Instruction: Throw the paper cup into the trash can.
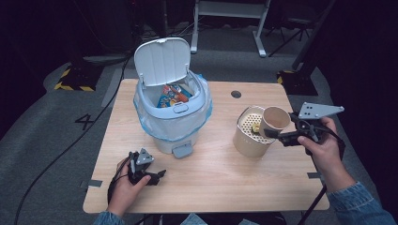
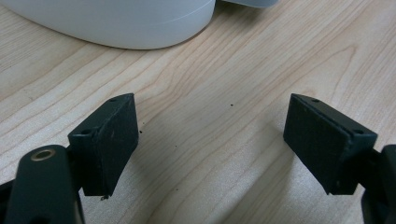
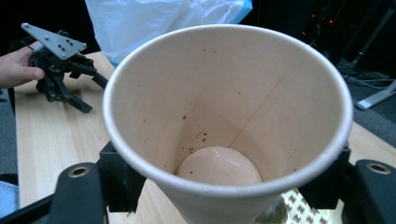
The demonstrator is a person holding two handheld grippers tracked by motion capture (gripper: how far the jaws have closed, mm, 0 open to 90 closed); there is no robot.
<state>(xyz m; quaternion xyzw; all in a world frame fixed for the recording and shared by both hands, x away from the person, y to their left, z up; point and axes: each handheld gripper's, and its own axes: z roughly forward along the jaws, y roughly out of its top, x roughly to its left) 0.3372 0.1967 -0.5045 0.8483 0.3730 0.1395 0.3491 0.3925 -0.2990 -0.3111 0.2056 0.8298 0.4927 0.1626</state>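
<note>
A beige paper cup (image 1: 275, 118) hangs tilted over a cream container with a perforated insert (image 1: 246, 138) at the right of the table. My right gripper (image 1: 274, 130) is shut on the cup's sides. In the right gripper view the cup (image 3: 224, 116) faces its mouth to the camera, with dark specks inside, and a black jaw presses on each flank of my right gripper (image 3: 224, 186). A small yellowish scrap (image 1: 256, 127) lies on the insert. My left gripper (image 1: 157, 176) rests on the wood near the front left, open with nothing between its pads (image 2: 109, 140).
A pale blue bin (image 1: 171, 117) with a plastic liner and its lid (image 1: 162, 61) raised stands at the table's middle-left, with colourful wrappers inside. Its base (image 2: 116, 23) lies just ahead of the left gripper. The wooden table (image 1: 211, 173) has a cable hole (image 1: 236, 93) at the back.
</note>
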